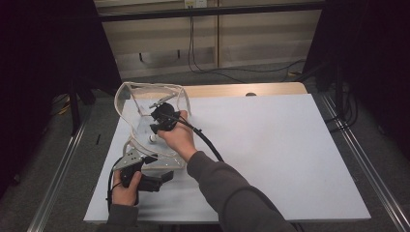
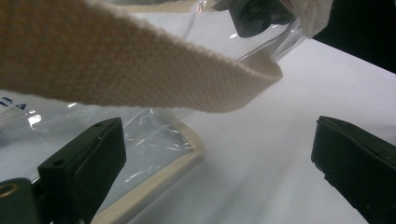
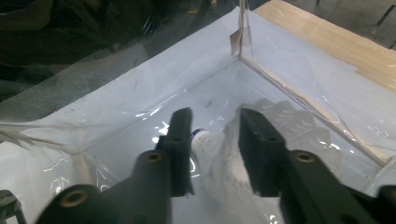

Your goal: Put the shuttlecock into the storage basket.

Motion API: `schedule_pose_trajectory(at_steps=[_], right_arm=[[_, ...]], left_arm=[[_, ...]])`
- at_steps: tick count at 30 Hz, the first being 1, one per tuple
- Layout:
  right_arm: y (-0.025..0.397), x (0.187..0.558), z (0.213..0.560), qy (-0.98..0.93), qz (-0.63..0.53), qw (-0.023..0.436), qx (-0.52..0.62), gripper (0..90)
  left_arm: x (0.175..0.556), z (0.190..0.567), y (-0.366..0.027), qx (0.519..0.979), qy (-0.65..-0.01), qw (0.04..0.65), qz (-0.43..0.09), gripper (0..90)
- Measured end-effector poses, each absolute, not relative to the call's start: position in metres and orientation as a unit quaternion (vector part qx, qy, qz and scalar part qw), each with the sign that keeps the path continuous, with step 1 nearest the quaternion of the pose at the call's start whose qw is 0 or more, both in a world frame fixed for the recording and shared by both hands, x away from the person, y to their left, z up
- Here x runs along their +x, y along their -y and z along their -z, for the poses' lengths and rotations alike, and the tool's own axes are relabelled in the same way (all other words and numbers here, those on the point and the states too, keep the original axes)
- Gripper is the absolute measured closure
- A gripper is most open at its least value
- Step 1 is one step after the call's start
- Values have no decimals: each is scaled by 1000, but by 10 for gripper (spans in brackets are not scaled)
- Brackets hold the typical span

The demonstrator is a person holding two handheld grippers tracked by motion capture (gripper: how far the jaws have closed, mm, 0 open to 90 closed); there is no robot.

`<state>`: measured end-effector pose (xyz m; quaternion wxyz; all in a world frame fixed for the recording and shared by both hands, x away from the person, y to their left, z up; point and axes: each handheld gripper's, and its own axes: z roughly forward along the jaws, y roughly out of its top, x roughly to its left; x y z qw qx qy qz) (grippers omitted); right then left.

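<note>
Clear plastic bag [image 1: 145,116] with cream webbing trim lies at the table's [image 1: 270,145] ten o'clock corner in the high view, its mouth held open into a rounded hoop. The table top is a smooth white board with a strip of pale wood along its far edge. The right claw [image 1: 162,117] reaches down inside the bag, with a small white object [image 1: 153,138] just below it at six o'clock. The left claw [image 1: 162,178] sits at the bag's near edge, a grey three-cornered plate on its top.

In the left gripper view, a woven cream strap [image 2: 154,70] crosses the upper frame, its coarse weave plain to see. The bag's glossy, crinkled film [image 2: 140,140] and cream border lie on the table, with the left jaw over them; the jaws stand wide apart, released, grasping nothing. A few blue printed marks [image 2: 11,103] show at nine o'clock, too small to read.

In the right gripper view, the right claw [image 3: 215,140] is open inside the bag's transparent corner [image 3: 240,58], where the seams meet. A white, textured object [image 3: 224,154] with a blue-edged end lies between the jaws; I cannot tell whether they touch it.
</note>
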<state>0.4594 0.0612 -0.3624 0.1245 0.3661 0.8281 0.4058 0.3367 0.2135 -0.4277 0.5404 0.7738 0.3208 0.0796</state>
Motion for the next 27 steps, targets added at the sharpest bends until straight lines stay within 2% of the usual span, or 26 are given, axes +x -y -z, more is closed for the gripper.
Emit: schedule_pose_trajectory(at_steps=[2,8,15,19,27], right_arm=[[-61,459,362,-827,-405,124,370,623],[-60,459,362,-823,-402,124,381,528],[-58,458,358,-814,-405,128,396,387],[-55,457,353,-812,-408,129,398,348],[-50,451,340,-808,-421,129,391,331]], left_arm=[[337,428,-213,774,-320,541,-79,32],[337,428,-213,774,-320,541,-78,32],[337,427,-214,773,-318,543,-76,32],[337,427,-214,775,-316,543,-75,32],[337,426,-213,772,-319,544,-80,32]])
